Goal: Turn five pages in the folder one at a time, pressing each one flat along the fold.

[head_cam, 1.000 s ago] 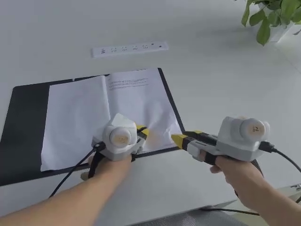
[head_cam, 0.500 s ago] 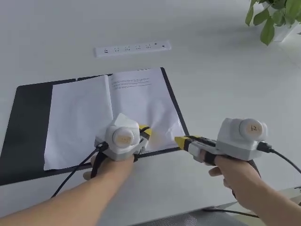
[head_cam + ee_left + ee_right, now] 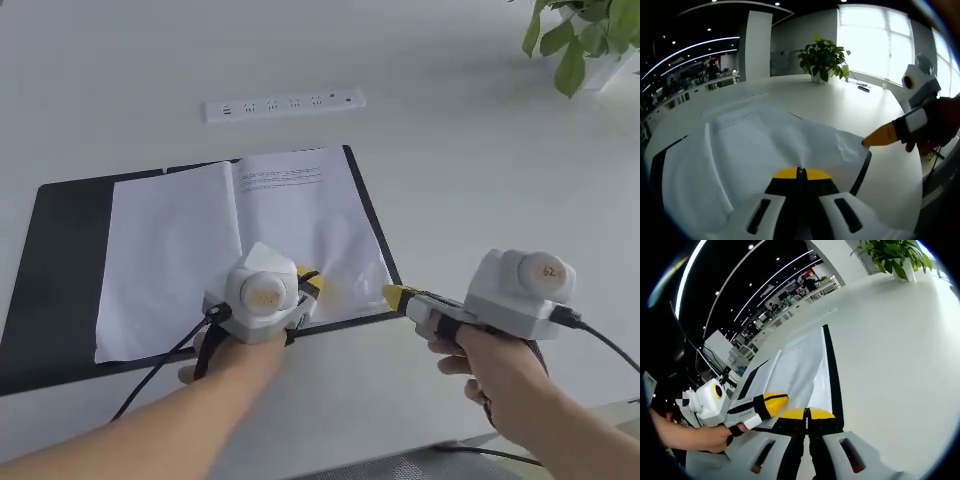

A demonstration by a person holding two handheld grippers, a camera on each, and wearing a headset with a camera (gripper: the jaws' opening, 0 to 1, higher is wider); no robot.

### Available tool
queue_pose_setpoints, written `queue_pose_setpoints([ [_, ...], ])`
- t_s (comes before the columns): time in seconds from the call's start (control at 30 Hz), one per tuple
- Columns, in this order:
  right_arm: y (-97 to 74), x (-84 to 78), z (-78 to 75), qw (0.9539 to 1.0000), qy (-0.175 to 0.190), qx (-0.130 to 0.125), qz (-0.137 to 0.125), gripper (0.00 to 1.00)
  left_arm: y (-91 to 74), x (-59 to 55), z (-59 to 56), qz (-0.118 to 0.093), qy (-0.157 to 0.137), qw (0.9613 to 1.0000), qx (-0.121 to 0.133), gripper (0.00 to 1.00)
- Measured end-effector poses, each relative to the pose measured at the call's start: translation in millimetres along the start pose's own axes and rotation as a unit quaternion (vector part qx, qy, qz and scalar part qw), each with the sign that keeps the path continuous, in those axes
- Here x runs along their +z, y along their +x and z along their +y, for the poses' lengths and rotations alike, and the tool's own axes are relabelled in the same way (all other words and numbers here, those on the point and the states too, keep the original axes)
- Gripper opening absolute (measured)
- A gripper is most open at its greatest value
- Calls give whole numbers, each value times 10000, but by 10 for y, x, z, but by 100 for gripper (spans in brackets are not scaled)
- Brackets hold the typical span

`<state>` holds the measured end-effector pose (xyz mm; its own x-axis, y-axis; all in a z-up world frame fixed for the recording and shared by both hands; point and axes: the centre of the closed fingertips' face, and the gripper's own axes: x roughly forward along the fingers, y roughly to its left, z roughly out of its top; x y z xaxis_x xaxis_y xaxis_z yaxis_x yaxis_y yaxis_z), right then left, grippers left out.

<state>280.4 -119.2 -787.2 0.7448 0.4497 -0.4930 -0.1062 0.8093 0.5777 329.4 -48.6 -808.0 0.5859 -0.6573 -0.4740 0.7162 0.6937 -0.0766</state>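
Number 62 on right hand-held gripper [image 3: 395, 293] beside folder [image 3: 60, 260]

Head view above folder [image 3: 60, 280]; gripper views low across it

A round sticker [image 3: 548, 271] on the back of the right gripper [image 3: 393, 294] reads "62". The right page [image 3: 300, 215] of the folder [image 3: 60, 250] carries a few printed lines [image 3: 282, 178] near its far edge, too small to read.
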Motion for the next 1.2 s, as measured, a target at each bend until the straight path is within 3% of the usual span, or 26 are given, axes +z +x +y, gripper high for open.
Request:
queue_pose_setpoints([
  [0.4, -20, 50, 47, 9999, 53, 89, -89, 0, -3, 7, -6, -32, -243, 9997, -13, 2],
  [0.57, -33, 108, 124, 9998, -11, 156, -149, 0, -72, 6, -34, 62, -467, 9988, -122, 10],
  [0.67, -34, 139, 206, 9995, -35, 242, -193, 0, -140, -14, -18, 159, -438, 9988, -122, 13],
  [0.77, -41, 187, 324, 9989, -48, 392, -256, 0, -248, -34, 27, 240, -416, 9988, -104, 14],
  [0.9, -67, 276, 517, 9974, -143, 595, -375, 0, -450, 13, 108, 147, -357, 9992, -95, 15],
  [1.2, -109, 409, 1168, 9896, -474, 1244, -550, 0, -960, 136, 302, -110, -405, 9991, 20, 20],
])
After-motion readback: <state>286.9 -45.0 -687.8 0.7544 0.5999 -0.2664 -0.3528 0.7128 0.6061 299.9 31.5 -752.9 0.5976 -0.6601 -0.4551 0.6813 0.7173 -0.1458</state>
